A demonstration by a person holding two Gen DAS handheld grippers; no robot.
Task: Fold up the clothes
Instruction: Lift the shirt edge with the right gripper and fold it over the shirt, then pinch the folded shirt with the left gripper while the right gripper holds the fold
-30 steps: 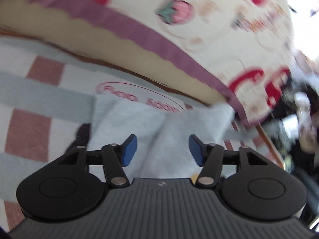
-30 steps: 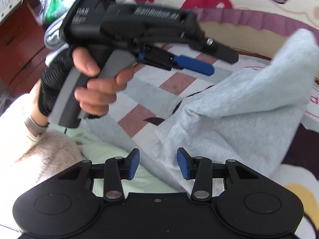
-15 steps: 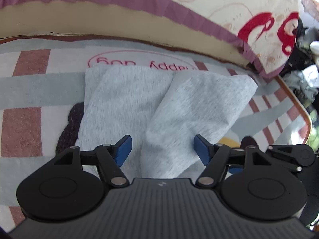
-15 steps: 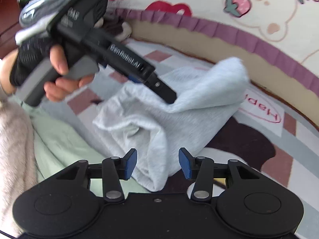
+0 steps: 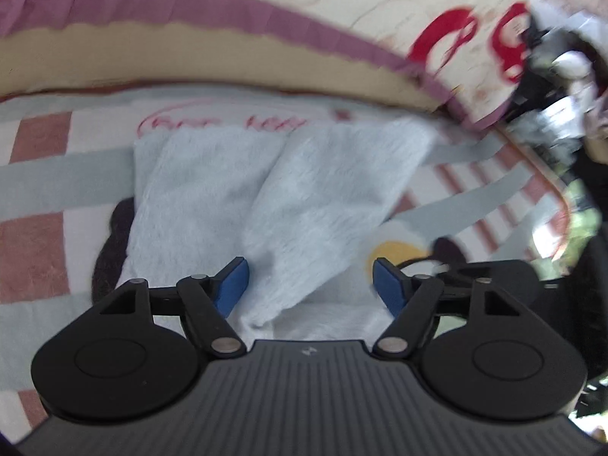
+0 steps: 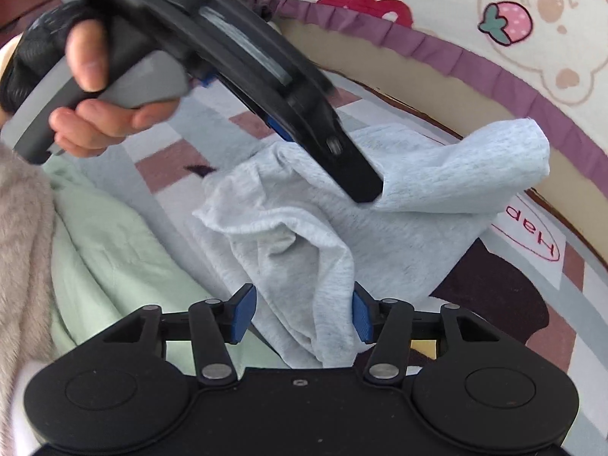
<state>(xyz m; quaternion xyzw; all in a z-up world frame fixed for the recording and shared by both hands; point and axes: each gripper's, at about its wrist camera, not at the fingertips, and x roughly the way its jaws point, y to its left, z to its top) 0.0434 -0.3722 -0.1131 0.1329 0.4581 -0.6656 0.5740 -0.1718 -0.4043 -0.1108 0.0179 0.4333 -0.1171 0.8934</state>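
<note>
The pale grey, soft knitted garment (image 5: 273, 190) lies partly folded on a checked mat of grey, white and dusty-pink squares (image 5: 34, 235), just below the purple-frilled edge of a cream cartoon-print bed cover (image 5: 228, 11). In the left wrist view, one flap of the grey cloth lies doubled over the rest, with its corner pointing toward the far right of the mat.

The left claw (image 5: 309, 288) stands wide open, its blue pads (image 5: 231, 285) well apart. The near edge of the garment lies between and below them, and neither pad visibly presses on the cloth. This view is blurred.

The right claw (image 6: 304, 313) is also open, somewhat less wide. A bunched fold of the grey cloth hangs down between its blue pads (image 6: 243, 313); the fabric brushes the pad on the right side of the picture, while a gap shows at the other one, so it is not clamped.

In the right wrist view the left claw's black body (image 6: 266, 76) reaches over the garment, its tip touching a raised flap. The left hand (image 6: 95, 114), in a dark fingerless glove, grips its grey handle. A pale green cloth (image 6: 114, 258) lies beside the garment, at the near left.
</note>
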